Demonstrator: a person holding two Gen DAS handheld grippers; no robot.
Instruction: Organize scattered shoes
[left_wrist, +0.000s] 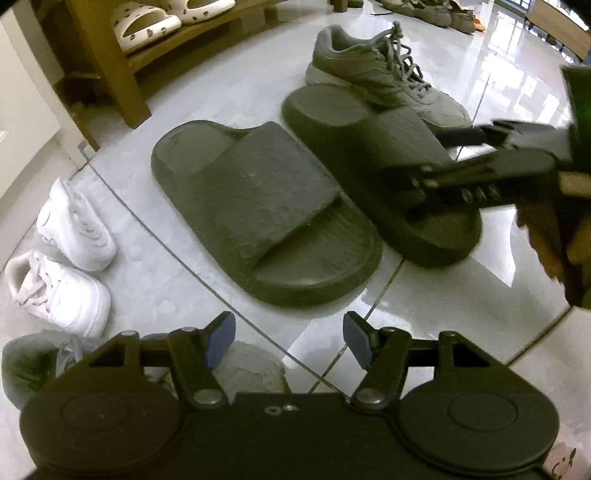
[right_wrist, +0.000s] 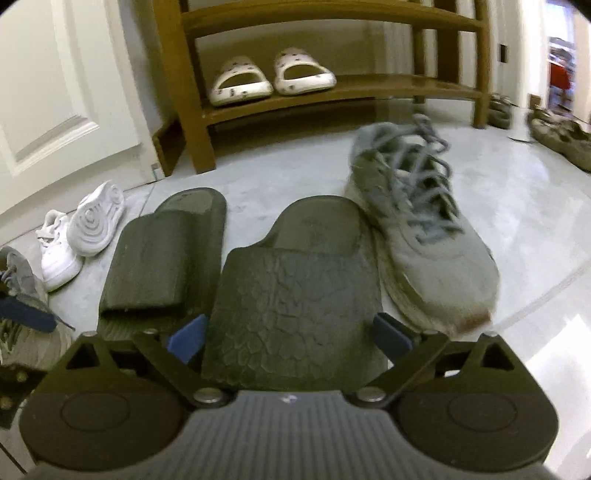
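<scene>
Left wrist view: the left gripper (left_wrist: 289, 339) hangs over the tiled floor (left_wrist: 424, 317) with its blue-padded fingers (left_wrist: 221, 341) spread wide and holding nothing. Ahead of them lies one dark slide sandal (left_wrist: 258, 210); its mate, the second sandal (left_wrist: 369, 155), sits further ahead to the right, where the right gripper (left_wrist: 436, 158) straddles its strap. A grey sneaker (left_wrist: 388, 74) lies beyond, touching it.

Right wrist view: the right gripper's fingers (right_wrist: 186, 338) stand on either side of the second sandal's strap (right_wrist: 291, 314); whether they press it cannot be told. White children's sneakers (right_wrist: 79, 232) lie far left, and spotted white slides (right_wrist: 273, 75) sit on the wooden shoe rack (right_wrist: 192, 122) beyond.
</scene>
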